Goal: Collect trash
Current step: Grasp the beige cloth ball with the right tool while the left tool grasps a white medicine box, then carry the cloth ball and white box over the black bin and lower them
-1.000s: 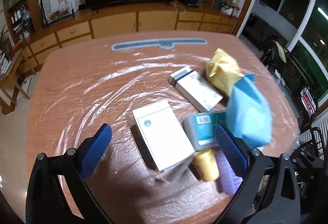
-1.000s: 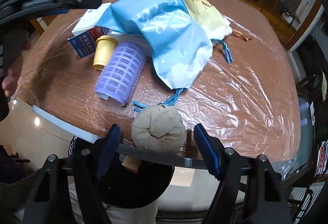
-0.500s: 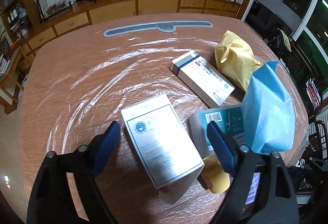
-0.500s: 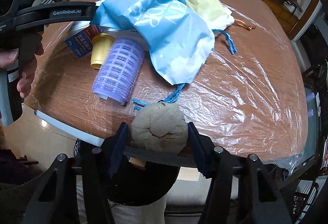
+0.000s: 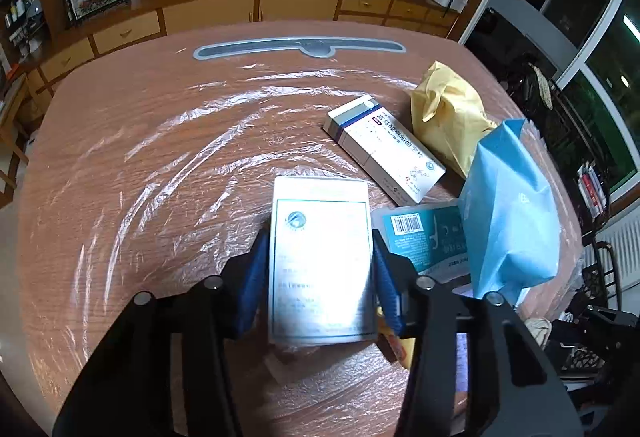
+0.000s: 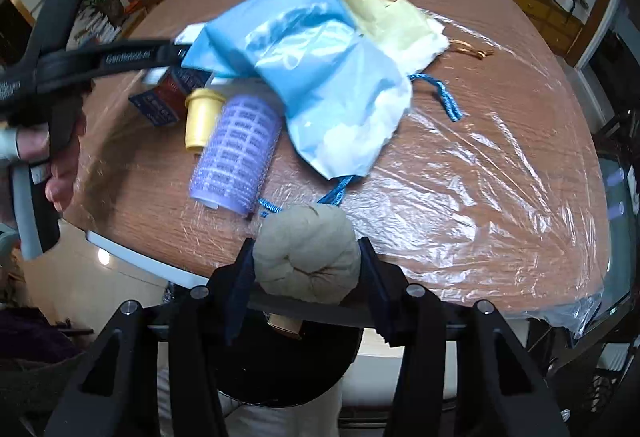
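A white box with a teal logo (image 5: 320, 257) lies on the film-covered wooden table (image 5: 140, 117). My left gripper (image 5: 320, 237) is closing on it, and both blue pads press its long sides. At the table's near edge sits a beige crumpled wad (image 6: 308, 253). My right gripper (image 6: 306, 243) is closing too, and its pads touch the wad on both sides. A blue bag (image 6: 320, 69), a yellow bag (image 6: 384, 13), a purple roller (image 6: 236, 153) and a small yellow bottle (image 6: 200, 121) lie further in.
A long white box with a blue stripe (image 5: 384, 145) and a teal barcoded pack (image 5: 416, 237) lie right of the held box. A blue cord (image 6: 444, 97) trails across the film. A dark bin (image 6: 280, 365) sits below the table edge. A person's hand (image 6: 60, 165) holds the left gripper.
Both grippers' jaws have drawn in from wide apart: the left onto the white box, the right onto the beige wad. The white box now lies straight between the left pads.
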A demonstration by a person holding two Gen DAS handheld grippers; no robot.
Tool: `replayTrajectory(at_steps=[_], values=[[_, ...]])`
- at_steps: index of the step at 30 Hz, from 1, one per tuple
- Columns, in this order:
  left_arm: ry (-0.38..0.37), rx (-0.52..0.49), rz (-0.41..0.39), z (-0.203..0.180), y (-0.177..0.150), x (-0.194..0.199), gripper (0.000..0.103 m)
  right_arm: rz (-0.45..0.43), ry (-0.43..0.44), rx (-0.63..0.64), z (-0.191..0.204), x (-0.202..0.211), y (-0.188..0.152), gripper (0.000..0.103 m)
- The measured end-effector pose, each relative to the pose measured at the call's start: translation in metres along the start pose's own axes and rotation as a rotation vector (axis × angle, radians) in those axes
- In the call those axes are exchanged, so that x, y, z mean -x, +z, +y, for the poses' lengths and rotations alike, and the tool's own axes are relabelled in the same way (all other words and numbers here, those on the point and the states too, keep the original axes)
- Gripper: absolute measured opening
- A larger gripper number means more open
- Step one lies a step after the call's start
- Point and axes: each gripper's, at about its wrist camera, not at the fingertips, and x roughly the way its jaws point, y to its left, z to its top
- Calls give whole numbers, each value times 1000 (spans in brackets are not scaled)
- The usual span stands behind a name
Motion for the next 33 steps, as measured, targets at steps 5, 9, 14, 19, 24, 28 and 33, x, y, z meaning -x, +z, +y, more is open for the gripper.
replayTrajectory(at_steps=[5,9,14,19,24,28,33], values=[[-19,9,-12,1,-5,6,48,-53,58,-40,-10,13,4,49],[-20,7,-16,0,-10,10,48,-84,61,-34,-12,19,10,49],[-19,15,-19,3,-14,13,48,-93,82,-55,-18,19,19,50],[-19,15,-38,7,-15,21,48,-111,88,-47,-17,19,21,50],[-5,-28,-8,1,-19,17,50,-109,90,-33,-13,15,19,50],[78,-90,13,-11,-22,6,52,-106,93,-24,-9,14,18,50],[77,-81,19,-9,-27,1,48,-106,95,-20,-8,15,15,50]])
